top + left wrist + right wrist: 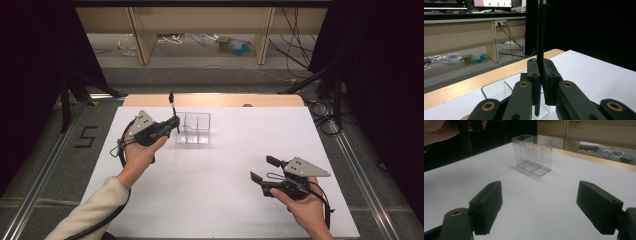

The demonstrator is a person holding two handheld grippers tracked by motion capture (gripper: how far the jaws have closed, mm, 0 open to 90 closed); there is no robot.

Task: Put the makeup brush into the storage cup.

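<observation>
Nearest us, the right gripper [260, 170] sits low over the white table [215, 200], jaws wide apart, nothing between them. Farther up on the left, the left gripper [175, 122] is clamped on a black pen [540, 37], held upright just over the clear divided holder's [194, 128] left end.

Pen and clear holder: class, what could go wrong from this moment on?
1. The left gripper is shut on the pen low on its shaft, so the long upper part may tilt or slip in the jaws.
2. The holder is light, narrow and unheld; the open right gripper is far away, so a missed insertion could tip it.
</observation>
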